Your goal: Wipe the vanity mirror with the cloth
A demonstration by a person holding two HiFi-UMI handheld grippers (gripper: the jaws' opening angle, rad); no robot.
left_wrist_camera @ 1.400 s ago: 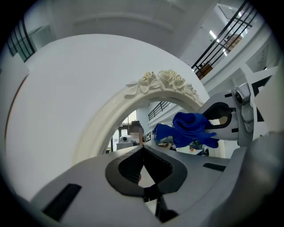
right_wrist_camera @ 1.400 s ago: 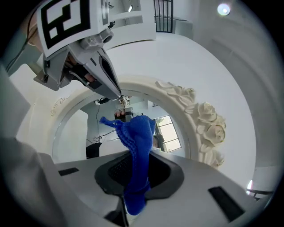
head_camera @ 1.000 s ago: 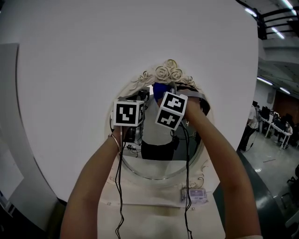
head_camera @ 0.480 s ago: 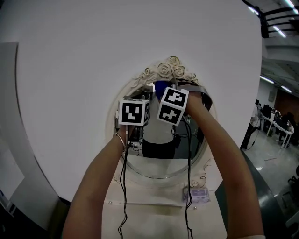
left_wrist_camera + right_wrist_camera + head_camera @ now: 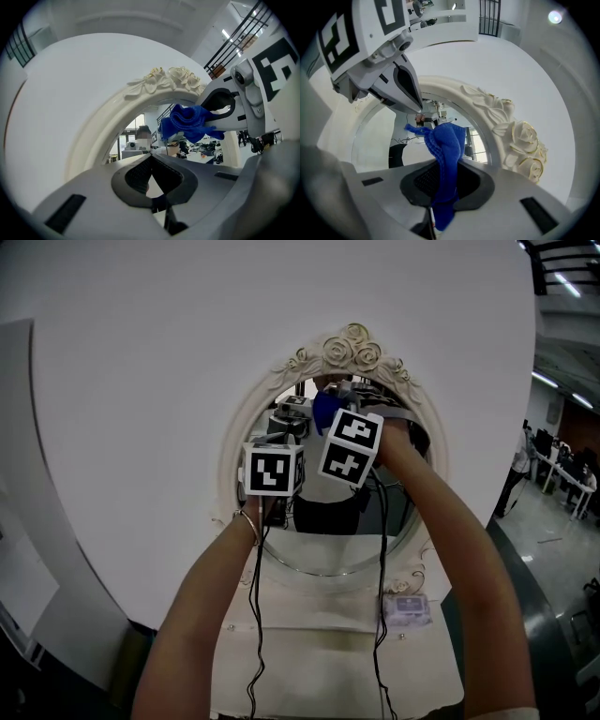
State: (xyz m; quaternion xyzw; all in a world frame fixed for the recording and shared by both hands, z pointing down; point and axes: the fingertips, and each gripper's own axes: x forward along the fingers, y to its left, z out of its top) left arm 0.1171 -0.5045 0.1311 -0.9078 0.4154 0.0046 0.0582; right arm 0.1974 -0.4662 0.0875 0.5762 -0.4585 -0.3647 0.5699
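An oval vanity mirror (image 5: 323,549) in a cream frame with carved roses (image 5: 352,348) stands against a white panel. My right gripper (image 5: 443,185) is shut on a blue cloth (image 5: 445,145), and the cloth (image 5: 325,409) sits against the upper part of the glass just under the roses. The left gripper (image 5: 151,178) is shut with nothing in it and points at the left part of the glass. In the left gripper view the cloth (image 5: 187,123) shows to its upper right. In the head view both marker cubes (image 5: 273,470) hide the jaws.
The mirror stands on a cream vanity top (image 5: 309,615) with a small lilac box (image 5: 405,608) at its right. Black cables (image 5: 255,615) hang from both grippers. A curved white wall (image 5: 141,381) is behind. People and tables (image 5: 562,474) are far off on the right.
The head view has shifted, so the mirror sits higher in the picture. The cloth and right gripper are now a little lower on the glass, farther below the roses. The left gripper stays beside it.
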